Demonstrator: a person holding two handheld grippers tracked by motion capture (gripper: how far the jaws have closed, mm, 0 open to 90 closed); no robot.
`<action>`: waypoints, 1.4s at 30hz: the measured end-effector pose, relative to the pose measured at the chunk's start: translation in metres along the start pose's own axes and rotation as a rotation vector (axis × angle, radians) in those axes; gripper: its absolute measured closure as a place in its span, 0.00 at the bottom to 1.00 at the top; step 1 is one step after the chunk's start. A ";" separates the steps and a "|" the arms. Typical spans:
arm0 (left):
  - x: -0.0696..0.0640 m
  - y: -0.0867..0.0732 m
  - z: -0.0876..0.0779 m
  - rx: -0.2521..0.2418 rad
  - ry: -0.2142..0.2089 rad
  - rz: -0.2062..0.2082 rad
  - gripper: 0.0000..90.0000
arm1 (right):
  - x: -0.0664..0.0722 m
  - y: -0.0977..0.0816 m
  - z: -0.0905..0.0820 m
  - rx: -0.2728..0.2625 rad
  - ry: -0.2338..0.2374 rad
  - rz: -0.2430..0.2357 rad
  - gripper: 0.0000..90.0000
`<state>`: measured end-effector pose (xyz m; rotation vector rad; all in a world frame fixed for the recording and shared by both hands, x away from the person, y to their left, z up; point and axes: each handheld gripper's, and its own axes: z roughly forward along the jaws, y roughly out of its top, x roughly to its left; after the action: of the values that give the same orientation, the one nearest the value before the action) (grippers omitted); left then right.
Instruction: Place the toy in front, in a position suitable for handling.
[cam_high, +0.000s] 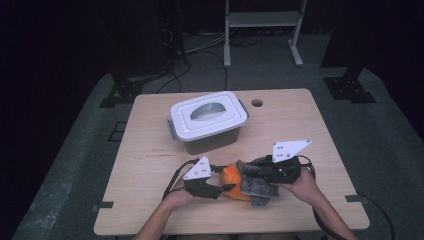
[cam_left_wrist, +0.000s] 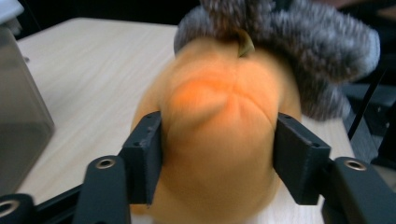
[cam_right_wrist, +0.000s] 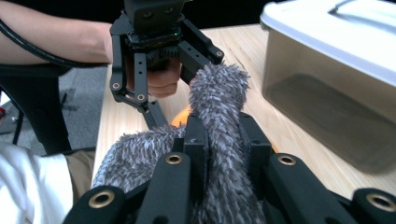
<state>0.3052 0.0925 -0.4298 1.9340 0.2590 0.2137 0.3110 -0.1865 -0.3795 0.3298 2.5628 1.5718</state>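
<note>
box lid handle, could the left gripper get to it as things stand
Probably not right away: the left gripper is clamped on the orange plush. The table between it and the handle looks free.

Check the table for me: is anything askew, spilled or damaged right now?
Nothing spilled or damaged. The storage box sits lidded and upright. One oddity: the grey fuzzy cloth, pinched in the right tool, lies bunched over the orange pumpkin toy, which the left tool squeezes.
</note>
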 end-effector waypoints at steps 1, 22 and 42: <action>0.000 0.003 -0.003 0.001 0.004 0.007 0.46 | 0.000 0.000 0.001 0.012 -0.005 -0.004 0.85; 0.000 0.003 -0.004 -0.017 -0.016 -0.005 0.40 | 0.001 -0.008 0.008 0.012 0.007 0.012 0.85; 0.005 0.000 -0.004 -0.015 0.005 -0.035 0.42 | -0.010 -0.039 -0.015 0.008 -0.025 0.091 0.85</action>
<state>0.3090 0.0972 -0.4288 1.9131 0.2940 0.1970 0.3125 -0.2184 -0.4073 0.4708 2.5704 1.5760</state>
